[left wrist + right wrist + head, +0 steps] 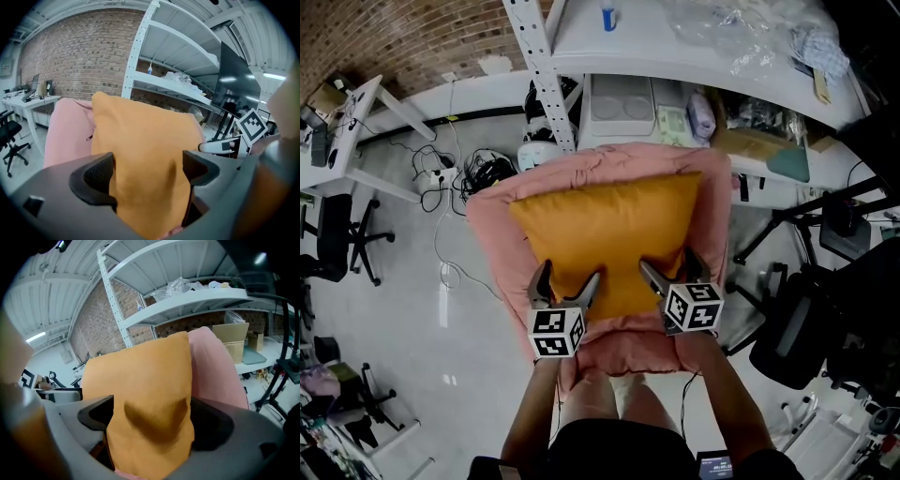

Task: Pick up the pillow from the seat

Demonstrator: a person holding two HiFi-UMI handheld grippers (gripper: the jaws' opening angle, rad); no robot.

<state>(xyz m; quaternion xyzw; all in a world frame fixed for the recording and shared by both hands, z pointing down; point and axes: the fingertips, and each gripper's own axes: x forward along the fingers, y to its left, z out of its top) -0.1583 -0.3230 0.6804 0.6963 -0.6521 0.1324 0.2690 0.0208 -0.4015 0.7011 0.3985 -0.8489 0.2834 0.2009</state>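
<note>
**Head view.** Both forearms (534,412) are reaching forward from the bottom edge, side by side. Each hand is carrying its gripper pointed away from the body and tilted downward. The left gripper (570,273) and the right gripper (668,260) are sitting near each other at the near edge of the orange pillow (609,220). Each pair of fingers is standing wide apart and straddling that edge. The pillow is lying on the pink seat (492,220) and stretching away beyond the fingers. Pink padding is showing outside both pairs of fingers and on the near side of them.

**Left gripper view.** The fingers are standing wide. The pillow's edge is filling the gap between them, with fabric reaching both pads and a shallow crease just beside the right-hand finger. The pink seat is showing beyond the left-hand finger. The right gripper's marker cube is showing off to the right of the fingers. A white shelf rack (154,61) and a brick wall (79,51) are standing well beyond the fingers.

**Right gripper view.** The fingers are standing wide here too. The pillow is lying between them, with a soft dent midway between the pads. The pink seat is rising beyond the right-hand finger.
</note>
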